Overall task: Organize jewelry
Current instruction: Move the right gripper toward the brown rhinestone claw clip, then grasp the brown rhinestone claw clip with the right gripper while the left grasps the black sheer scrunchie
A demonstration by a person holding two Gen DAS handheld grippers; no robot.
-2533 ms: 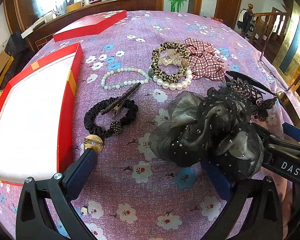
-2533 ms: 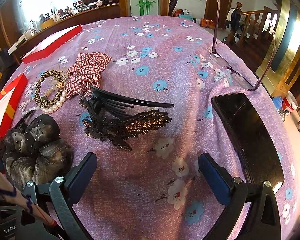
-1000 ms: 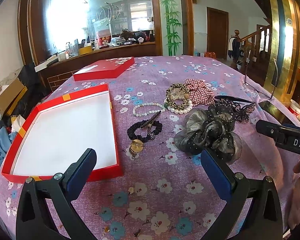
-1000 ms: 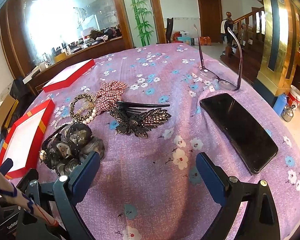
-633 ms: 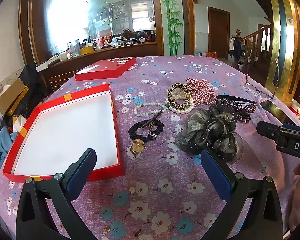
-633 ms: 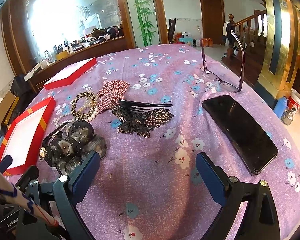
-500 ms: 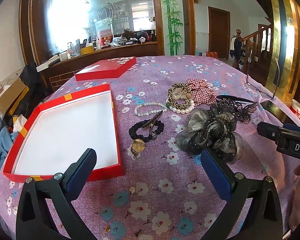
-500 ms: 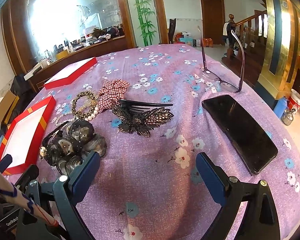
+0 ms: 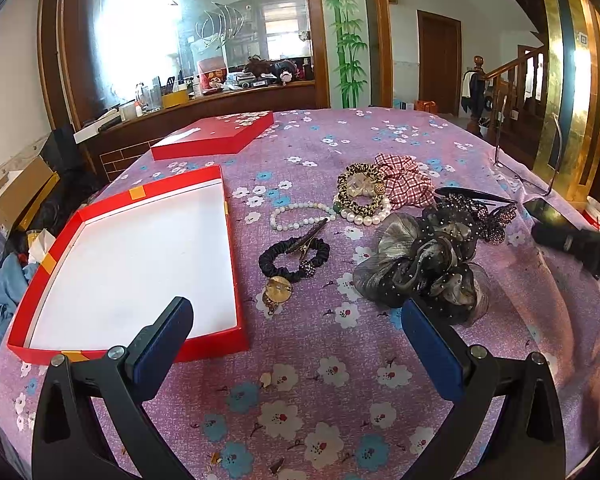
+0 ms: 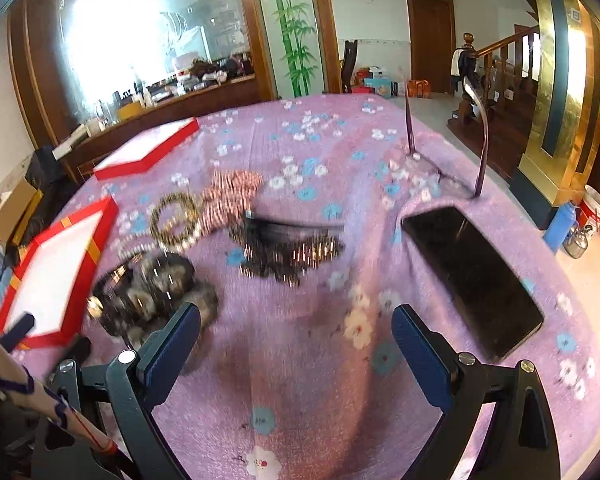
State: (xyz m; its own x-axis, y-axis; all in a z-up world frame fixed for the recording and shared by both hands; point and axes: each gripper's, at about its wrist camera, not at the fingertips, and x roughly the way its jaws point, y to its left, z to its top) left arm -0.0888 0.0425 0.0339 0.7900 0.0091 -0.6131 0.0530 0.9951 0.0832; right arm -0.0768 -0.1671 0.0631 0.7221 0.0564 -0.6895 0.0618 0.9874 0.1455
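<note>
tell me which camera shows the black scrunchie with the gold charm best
The left wrist view. There the black scrunchie lies sharp and unblocked on the tablecloth, right of the red tray, with its gold charm clear. The right wrist view is motion-blurred and shows only a dark sliver of it behind the grey organza bow.

In the middle of my left view I see a purple flowered tablecloth (image 9: 300,360), a red cardboard tray with a white inside (image 9: 236,264), a red-checked cloth scrunchie (image 9: 408,180) and a black ruffled hair band (image 9: 294,260).
</note>
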